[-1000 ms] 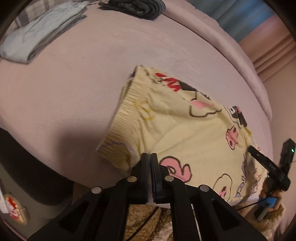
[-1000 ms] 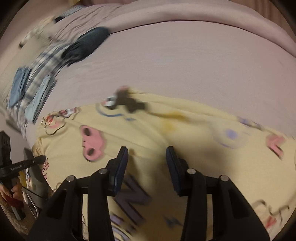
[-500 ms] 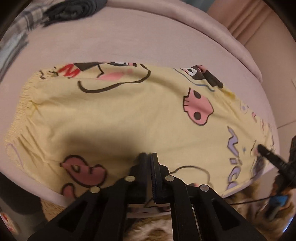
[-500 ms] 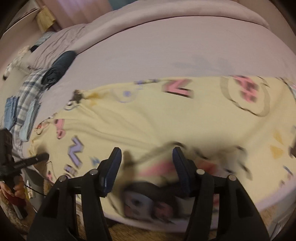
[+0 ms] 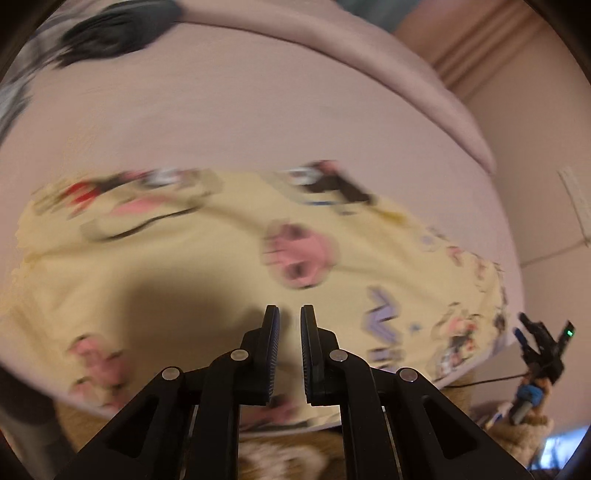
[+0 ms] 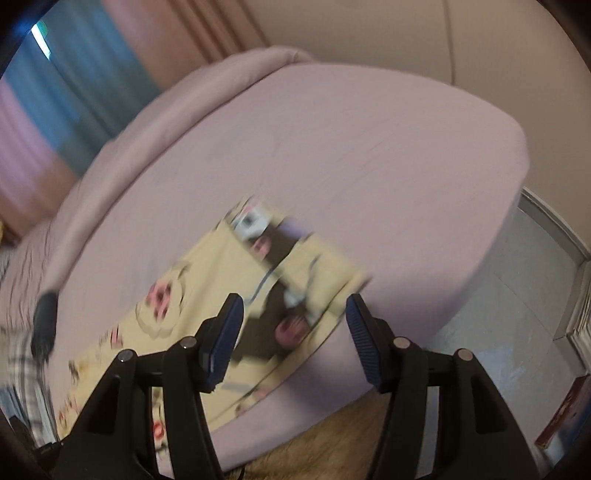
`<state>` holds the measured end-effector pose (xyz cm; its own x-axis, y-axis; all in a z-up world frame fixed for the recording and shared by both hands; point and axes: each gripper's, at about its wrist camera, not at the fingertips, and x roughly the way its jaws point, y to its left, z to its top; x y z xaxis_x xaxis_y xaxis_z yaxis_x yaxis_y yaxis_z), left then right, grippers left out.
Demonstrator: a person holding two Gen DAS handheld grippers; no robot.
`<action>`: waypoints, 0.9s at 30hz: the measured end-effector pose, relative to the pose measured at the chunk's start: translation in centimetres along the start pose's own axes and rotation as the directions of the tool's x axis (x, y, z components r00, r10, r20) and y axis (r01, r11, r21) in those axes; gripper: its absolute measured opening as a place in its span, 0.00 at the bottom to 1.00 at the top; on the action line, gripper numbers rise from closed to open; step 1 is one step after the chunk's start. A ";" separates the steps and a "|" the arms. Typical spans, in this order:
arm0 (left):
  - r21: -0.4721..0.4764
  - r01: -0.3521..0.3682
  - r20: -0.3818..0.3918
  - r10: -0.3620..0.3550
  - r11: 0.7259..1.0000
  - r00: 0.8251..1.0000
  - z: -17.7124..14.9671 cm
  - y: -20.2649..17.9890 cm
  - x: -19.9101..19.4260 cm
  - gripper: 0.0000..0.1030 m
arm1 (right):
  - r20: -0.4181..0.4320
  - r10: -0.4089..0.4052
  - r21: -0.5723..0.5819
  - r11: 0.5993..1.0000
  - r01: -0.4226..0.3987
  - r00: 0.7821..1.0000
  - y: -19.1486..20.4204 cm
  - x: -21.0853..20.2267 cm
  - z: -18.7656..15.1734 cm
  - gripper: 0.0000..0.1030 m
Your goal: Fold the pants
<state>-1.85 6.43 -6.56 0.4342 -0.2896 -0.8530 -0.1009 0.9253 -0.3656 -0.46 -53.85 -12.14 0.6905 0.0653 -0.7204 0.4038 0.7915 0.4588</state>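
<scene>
Yellow cartoon-print pants [image 5: 184, 266] lie flat along the near edge of a mauve bed [image 5: 258, 110]. My left gripper [image 5: 290, 314] hovers over their middle, near the front edge, its jaws a narrow gap apart with nothing between them. In the right wrist view the pants' end [image 6: 207, 266] lies near the bed's corner. My right gripper [image 6: 293, 302] hangs above that end with its jaws wide and closing, and nothing is between them. The right gripper [image 5: 543, 350] also shows at the right edge of the left wrist view, past the pants' end.
A dark folded garment [image 5: 118, 26] lies at the bed's far left, also seen as a dark garment [image 6: 44, 325] beside plaid cloth [image 6: 18, 354]. A brown shaggy rug [image 6: 332, 443] lies below the bed edge. Grey floor [image 6: 517, 295] is to the right.
The left gripper slid from the waistband toward the pants' middle and its jaws parted slightly. The right gripper swept along the pants to their end by the bed corner, jaws wider.
</scene>
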 end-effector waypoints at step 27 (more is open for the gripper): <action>0.178 0.055 -0.148 -0.028 0.982 0.989 -1.2 -6.2 4.6 0.07 | -0.013 -0.178 -0.031 0.984 0.178 0.984 0.3 3.2 -1.4 0.46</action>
<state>-0.33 -0.95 -8.62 0.2997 -0.3487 -0.8880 0.0842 0.9369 -0.3394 1.06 -52.61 -15.06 0.5996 -0.0689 -0.7973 0.5014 0.8089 0.3072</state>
